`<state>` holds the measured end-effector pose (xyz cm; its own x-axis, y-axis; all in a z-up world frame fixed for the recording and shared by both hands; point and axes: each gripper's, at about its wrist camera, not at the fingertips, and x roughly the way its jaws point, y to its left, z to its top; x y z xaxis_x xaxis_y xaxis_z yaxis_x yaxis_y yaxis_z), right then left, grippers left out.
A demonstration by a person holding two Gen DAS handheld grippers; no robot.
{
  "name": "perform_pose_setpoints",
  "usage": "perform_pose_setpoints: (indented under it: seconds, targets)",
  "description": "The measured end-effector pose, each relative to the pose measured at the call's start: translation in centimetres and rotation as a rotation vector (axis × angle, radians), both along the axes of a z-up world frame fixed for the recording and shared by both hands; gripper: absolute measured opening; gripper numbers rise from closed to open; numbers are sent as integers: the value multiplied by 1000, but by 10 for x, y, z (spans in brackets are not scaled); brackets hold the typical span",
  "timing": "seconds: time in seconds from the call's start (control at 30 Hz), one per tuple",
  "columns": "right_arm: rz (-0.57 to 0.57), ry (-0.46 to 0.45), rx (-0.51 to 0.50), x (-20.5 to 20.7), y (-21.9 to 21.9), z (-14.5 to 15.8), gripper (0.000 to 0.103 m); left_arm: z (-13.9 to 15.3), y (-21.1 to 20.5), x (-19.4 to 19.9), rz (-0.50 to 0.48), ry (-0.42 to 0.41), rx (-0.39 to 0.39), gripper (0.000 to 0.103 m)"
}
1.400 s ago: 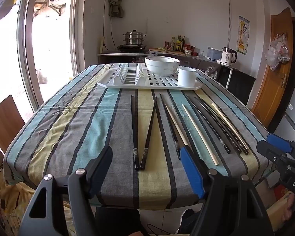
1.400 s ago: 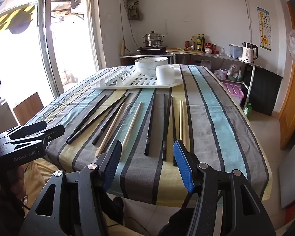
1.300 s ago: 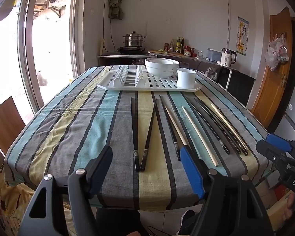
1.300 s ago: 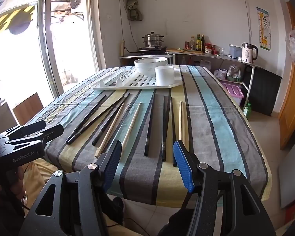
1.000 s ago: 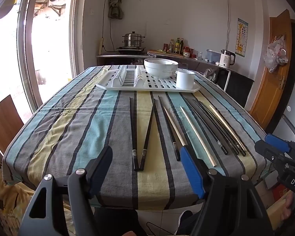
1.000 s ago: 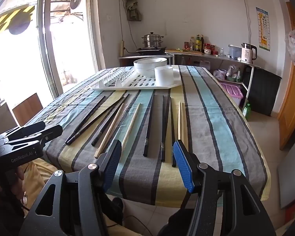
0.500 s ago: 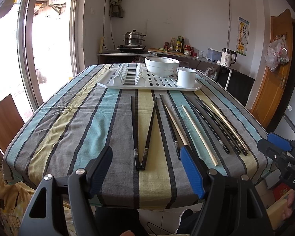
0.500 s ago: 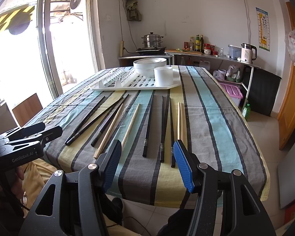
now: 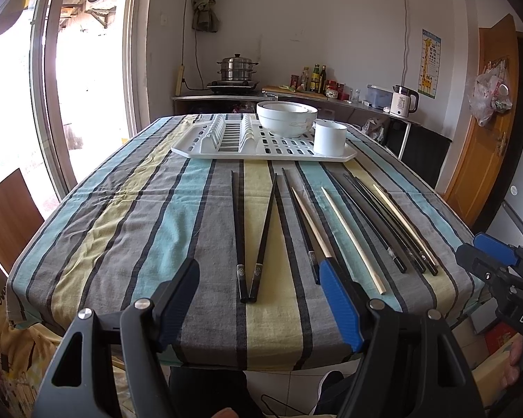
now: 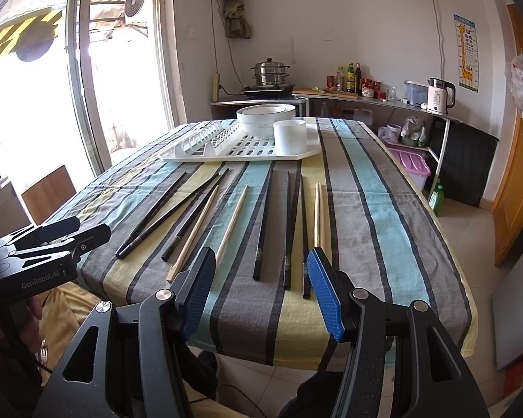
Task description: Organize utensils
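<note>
Left wrist view: the left gripper [image 9: 259,301] fills the bottom of the frame, level with the near table edge, its blue pads spread wide with nothing between them. Just above the gap lie two black chopsticks [image 9: 249,233], butts together, tips splayed apart. To the right more chopsticks, black and pale [image 9: 352,235], fan across the striped cloth [image 9: 129,216]. At upper centre a white rack [image 9: 261,146] carries stacked bowls [image 9: 286,118] and a cup [image 9: 329,137].

Right wrist view: the right gripper [image 10: 261,284] sits low at centre, jaws equally wide and empty, over the table's near edge. Three black sticks [image 10: 287,230] and a pale pair [image 10: 320,216] lie just above it.

Against the frames of a second ago almost nothing differs: both grippers stay parked and open, with only a slight bob of the view, and no chopstick has shifted.

Each gripper appears only partly in the other's view, cut by the frame edge. The right pad in the left view covers the butt of a pale stick. Marks on the black butts are too small to read.
</note>
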<state>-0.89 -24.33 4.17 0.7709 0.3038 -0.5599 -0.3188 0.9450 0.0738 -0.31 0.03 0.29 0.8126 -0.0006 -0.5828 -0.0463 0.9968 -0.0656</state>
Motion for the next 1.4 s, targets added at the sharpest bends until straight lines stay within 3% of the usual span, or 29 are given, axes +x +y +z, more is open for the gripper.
perform_pose_setpoints:
  seconds: [1.4]
  targets:
    - [-2,-7,0,0,2,0,56,-1,1,-1,1,5,1,74]
